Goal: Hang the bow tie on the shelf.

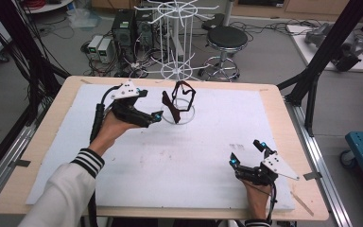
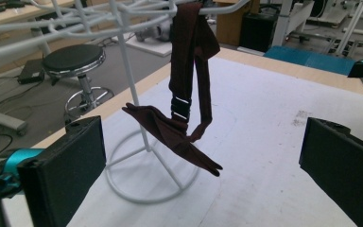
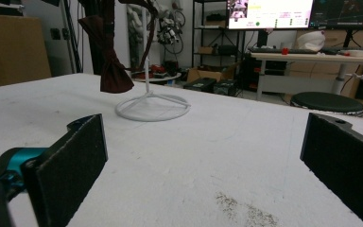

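**Here, the left gripper is nearing a hanging bow tie**

The dark red bow tie is hanging by its strap from an arm of the white wire rack, its bow dangling above the rack's ring base. The left gripper is pointing at it, jaws spread and holding nothing. The right gripper is resting near the table's front edge, well apart, jaws likewise spread. Judgement: closing on the bow's centre knot, then lifting the strap clear of the arm, should avoid tipping the rack.

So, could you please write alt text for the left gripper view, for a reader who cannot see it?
A dark maroon fabric bow tie hangs by its strap from an arm of a white wire display rack, above the rack's ring base on a white foam table cover. The left tool is open, its two black jaws framing the tie.
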